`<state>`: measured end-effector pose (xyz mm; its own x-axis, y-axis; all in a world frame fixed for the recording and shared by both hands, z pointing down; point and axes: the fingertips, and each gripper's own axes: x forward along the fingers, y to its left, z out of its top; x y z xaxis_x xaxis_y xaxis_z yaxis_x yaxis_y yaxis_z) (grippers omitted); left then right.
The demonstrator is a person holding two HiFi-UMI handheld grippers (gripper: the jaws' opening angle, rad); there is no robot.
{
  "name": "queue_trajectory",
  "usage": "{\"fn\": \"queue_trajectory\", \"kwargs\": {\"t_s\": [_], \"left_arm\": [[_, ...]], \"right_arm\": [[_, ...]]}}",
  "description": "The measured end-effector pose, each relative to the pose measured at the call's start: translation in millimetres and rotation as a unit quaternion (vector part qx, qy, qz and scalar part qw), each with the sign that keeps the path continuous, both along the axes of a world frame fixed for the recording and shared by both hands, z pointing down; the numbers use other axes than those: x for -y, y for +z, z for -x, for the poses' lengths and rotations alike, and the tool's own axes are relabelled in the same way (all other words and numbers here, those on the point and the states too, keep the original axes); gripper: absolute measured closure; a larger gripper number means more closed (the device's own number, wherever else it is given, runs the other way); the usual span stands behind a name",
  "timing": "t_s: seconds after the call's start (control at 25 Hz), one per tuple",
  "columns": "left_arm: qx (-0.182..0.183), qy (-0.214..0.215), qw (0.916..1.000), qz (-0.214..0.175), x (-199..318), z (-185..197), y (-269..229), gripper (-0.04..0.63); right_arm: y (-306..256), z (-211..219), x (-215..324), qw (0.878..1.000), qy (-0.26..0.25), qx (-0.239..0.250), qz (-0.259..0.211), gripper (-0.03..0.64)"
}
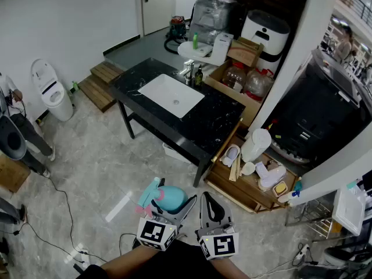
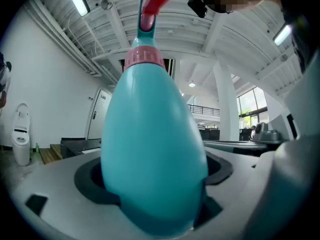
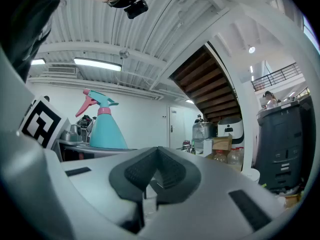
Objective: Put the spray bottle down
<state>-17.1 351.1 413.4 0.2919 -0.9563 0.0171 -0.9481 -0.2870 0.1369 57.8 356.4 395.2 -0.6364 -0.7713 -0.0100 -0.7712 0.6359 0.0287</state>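
**Teal spray bottle clamped in our left gripper, off the bench**

Teal body, pink collar and pink trigger: we hold the bottle in the air over the grey marbled floor. It is low in the head view and well short of the black stone bench, and it rests on nothing. Our left jaws stand wide and are clamped on its fat lower body, one dark pad against each flank. In the left gripper view the bottle fills the middle of the picture. Its neck and collar rise above the jaws, and the trigger runs out at the top edge. In the head view the trigger head shows at the left of the body.

Our right gripper sits just beside the left, and both have their marker cubes towards us. Its jaws are together, the ribbed dark pads meeting with nothing between them. In the right gripper view we see the bottle off to the left, upright in that picture.

The bench carries a white basin sunk in its top, with a tap at the far rim. A white toilet stands by the wall at the left. To the right of the bench a wooden tray lies on the floor, holding several white things that we cannot name.
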Motion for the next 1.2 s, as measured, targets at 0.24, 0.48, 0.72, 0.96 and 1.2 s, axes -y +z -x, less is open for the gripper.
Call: {"fn": "queue_trajectory", "kwargs": {"t_s": [0.24, 0.48, 0.72, 0.96, 1.2], "left_arm": [[0.005, -0.018, 0.9998, 0.001, -3, 3, 4, 0.141], [0.016, -0.038, 0.9991, 0.01, -3, 21, 10, 0.141], [0.021, -0.027, 0.9994, 0.003, 17, 21, 10, 0.141], [-0.003, -0.005, 0.9999, 0.012, 58, 11, 15, 0.141], [-0.021, 0.025, 0.9992, 0.024, 108, 12, 21, 0.141]], "right_arm": [[7, -17, 4, 1.0, 0.003, -0.001, 0.0, 0.606], [18, -35, 8, 1.0, 0.021, 0.004, 0.011, 0.606], [26, -41, 18, 0.999, 0.035, 0.015, 0.021, 0.606], [23, -37, 57, 0.999, 0.042, -0.005, 0.013, 0.606], [26, -27, 109, 0.998, 0.061, -0.022, 0.011, 0.606]]}}
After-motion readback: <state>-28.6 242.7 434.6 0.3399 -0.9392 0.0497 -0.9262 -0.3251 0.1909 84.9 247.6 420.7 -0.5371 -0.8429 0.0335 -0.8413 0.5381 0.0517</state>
